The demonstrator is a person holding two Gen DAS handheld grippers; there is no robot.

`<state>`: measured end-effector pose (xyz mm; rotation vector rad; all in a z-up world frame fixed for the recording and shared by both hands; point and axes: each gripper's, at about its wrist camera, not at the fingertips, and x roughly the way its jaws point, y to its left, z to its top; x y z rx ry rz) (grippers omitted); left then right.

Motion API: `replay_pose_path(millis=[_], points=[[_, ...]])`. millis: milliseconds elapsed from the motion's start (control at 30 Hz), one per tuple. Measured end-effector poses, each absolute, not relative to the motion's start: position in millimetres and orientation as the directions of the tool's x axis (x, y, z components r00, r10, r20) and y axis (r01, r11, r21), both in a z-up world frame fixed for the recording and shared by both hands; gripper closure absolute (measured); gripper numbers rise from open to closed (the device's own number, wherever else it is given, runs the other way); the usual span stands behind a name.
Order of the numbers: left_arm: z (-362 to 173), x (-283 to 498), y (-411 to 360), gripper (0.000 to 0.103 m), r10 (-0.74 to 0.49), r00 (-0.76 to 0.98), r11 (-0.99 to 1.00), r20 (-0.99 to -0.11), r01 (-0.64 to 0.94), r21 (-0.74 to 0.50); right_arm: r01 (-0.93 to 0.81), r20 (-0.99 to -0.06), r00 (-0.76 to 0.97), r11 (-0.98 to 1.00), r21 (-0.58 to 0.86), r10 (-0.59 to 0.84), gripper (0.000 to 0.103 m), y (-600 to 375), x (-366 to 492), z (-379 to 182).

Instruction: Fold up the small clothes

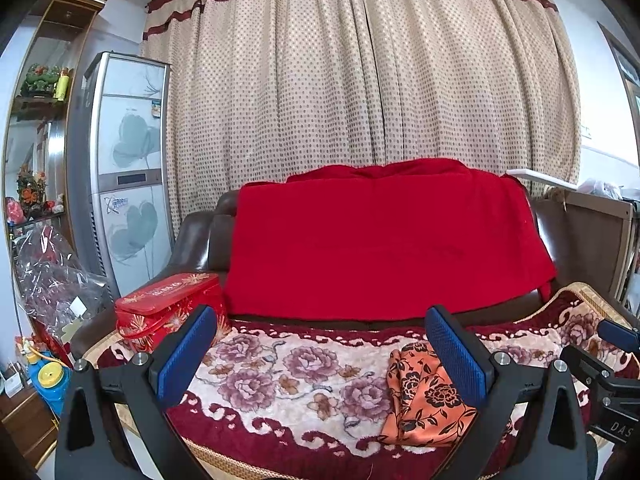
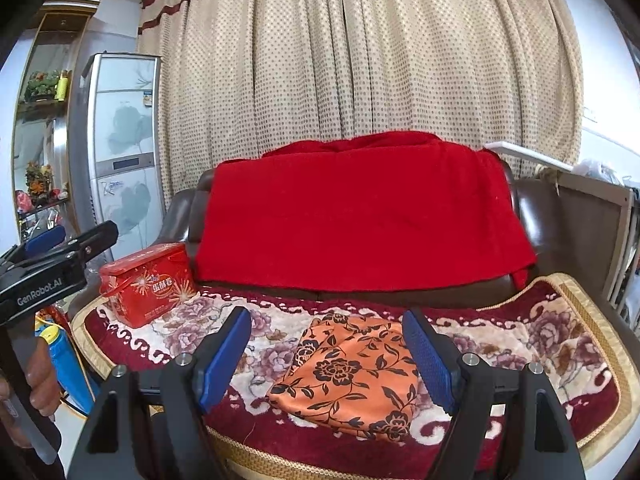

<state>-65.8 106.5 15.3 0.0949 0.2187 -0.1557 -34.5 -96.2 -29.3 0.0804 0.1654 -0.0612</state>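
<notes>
A small orange cloth with a black flower print (image 2: 352, 372) lies folded on the flowered sofa blanket (image 2: 560, 344). It also shows in the left wrist view (image 1: 424, 400), partly behind my right finger pad (image 1: 456, 352). My right gripper (image 2: 328, 356) is open and empty, held just in front of and above the cloth. My left gripper (image 1: 320, 344) is open and empty, to the left of the cloth over the bare blanket (image 1: 288, 376). The left gripper also shows at the left edge of the right wrist view (image 2: 60, 248).
A red tin box (image 2: 148, 284) stands at the left end of the seat (image 1: 168, 308). A red throw (image 2: 360, 208) covers the brown sofa back. A tall floor air conditioner (image 1: 128, 168), shelves and dotted curtains (image 1: 360, 80) stand behind. A panel (image 2: 592, 232) stands at the right.
</notes>
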Motion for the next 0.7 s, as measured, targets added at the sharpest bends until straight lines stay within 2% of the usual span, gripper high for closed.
replay_pose_path(millis=[700], points=[[9.9,-9.7,101.7,0.0,-0.069,0.954,0.994,-0.291,0.092,0.065,0.034,-0.207,0.978,0.997,0.074,-0.018,0.022,-107.5,27.2,-23.9]])
